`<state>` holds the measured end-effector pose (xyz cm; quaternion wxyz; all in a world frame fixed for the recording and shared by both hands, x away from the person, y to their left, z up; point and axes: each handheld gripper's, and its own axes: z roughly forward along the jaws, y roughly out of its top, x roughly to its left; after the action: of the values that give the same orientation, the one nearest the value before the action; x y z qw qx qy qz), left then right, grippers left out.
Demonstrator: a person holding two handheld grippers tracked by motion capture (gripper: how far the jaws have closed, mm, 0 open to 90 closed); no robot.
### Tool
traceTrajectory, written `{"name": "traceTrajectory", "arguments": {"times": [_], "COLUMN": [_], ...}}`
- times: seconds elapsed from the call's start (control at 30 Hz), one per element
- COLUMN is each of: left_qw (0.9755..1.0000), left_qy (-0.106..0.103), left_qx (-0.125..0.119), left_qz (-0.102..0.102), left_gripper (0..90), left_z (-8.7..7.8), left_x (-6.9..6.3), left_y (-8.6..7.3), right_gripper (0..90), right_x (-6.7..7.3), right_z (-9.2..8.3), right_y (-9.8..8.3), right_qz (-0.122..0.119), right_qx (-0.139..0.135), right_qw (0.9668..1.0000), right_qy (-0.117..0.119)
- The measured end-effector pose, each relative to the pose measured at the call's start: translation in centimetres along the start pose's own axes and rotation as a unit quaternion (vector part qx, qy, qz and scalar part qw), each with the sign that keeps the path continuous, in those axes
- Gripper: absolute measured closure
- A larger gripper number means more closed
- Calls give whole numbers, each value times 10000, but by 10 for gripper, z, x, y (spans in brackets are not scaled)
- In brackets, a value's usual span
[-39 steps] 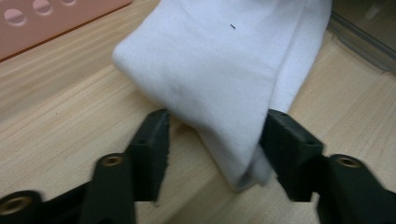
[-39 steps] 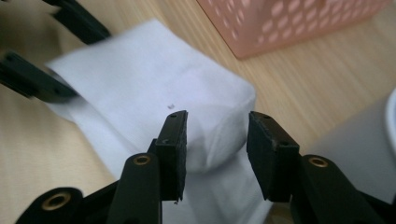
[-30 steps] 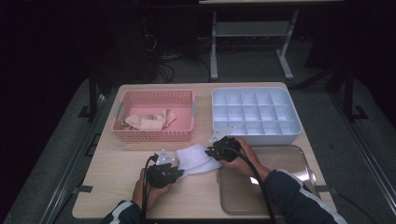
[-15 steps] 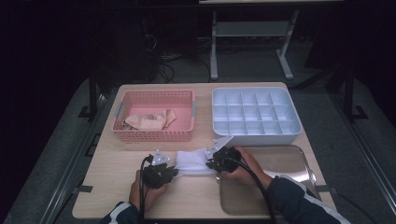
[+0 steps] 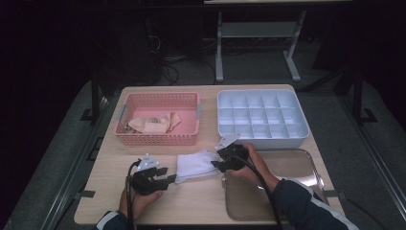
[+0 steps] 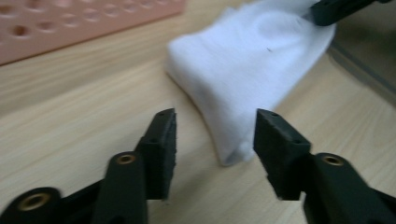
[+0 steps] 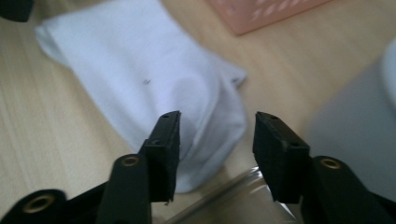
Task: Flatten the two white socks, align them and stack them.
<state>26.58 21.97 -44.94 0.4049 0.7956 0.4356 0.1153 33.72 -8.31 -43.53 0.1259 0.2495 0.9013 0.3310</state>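
Both grippers have let go since a moment ago: their jaws have just been opening, and the white sock (image 5: 195, 165) now lies flat and folded on the wooden table (image 5: 201, 201) between them, while before it was bunched up in their grip. Now the left gripper (image 6: 215, 135) has its two black jaws spread apart, with one end of the sock just in front of them and nothing pinched. It has pulled back a little toward the person's side, likely so it does not drag the sock with it. On the other side, the right gripper (image 7: 217, 135) is spread too, and the other end of the sock sits between its jaws, but the pads do not press on it. Each gripper is at one end of the sock, which looks like the way you hold cloth to fold it neatly. Behind the sock stands the pink basket (image 5: 158, 139) with more tan socks (image 5: 151, 123) inside, so it seems to be the pile waiting to be done. Next to it is the white tray with little boxes (image 5: 261, 115), probably where folded socks go. A shiny metal tray (image 5: 287, 167) lies under the right hand (image 5: 251, 165), just beside the sock.
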Motion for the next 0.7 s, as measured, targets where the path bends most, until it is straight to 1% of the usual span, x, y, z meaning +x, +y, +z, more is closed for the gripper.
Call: {"name": "traceTrajectory", "arguments": {"times": [0.03,0.07,0.1,0.13,0.17,0.2,0.23,0.27,0.33,0.37,0.4,0.47,0.5,0.53,0.57,0.63,0.7], "left_qw": [9999,9998,9997,9996,9997,9997,9997,9996,9997,9998,9998,9997,9995,9990,9989,9983,9980], "left_qy": [0,15,45,80,65,59,101,110,95,117,158,169,199,238,254,288,311], "left_qx": [-78,-95,-114,-101,-79,-67,-58,-24,6,59,112,194,252,325,310,349,346], "left_qz": [-128,-175,-231,-249,-209,-214,-233,-247,-207,-134,-106,-3,64,186,261,366,426], "left_gripper": [446,416,401,388,369,351,333,327,310,309,307,300,298,297,290,287,287], "left_z": [-1,-1,0,3,5,9,13,17,25,28,32,36,38,39,40,40,40], "left_x": [3,5,6,5,5,3,2,2,0,-1,-2,-3,-4,-4,-5,-6,-7], "left_y": [1,2,3,5,6,7,8,9,11,12,12,11,10,9,7,7,7], "right_gripper": [501,527,558,613,671,720,767,806,833,837,837,815,803,788,772,736,719], "right_x": [-1,-1,0,0,2,3,5,7,10,12,14,15,15,14,12,8,7], "right_z": [-5,-9,-12,-14,-14,-13,-12,-11,-7,-4,0,9,13,16,19,23,24], "right_y": [2,4,6,7,9,10,11,12,14,15,15,11,10,8,6,3,2], "right_qz": [76,106,114,78,-46,-107,-131,-165,-261,-307,-318,-498,-487,-500,-504,-433,-398], "right_qx": [-97,-258,-363,-434,-490,-503,-560,-622,-617,-567,-513,-318,-252,-181,-91,-20,-18], "right_qw": [9999,9996,9993,9990,9988,9987,9983,9979,9976,9976,9976,9977,9979,9981,9984,9985,9986], "right_qy": [-46,-72,-35,-18,-22,-26,-28,61,197,267,349,333,330,298,233,342,355]}}
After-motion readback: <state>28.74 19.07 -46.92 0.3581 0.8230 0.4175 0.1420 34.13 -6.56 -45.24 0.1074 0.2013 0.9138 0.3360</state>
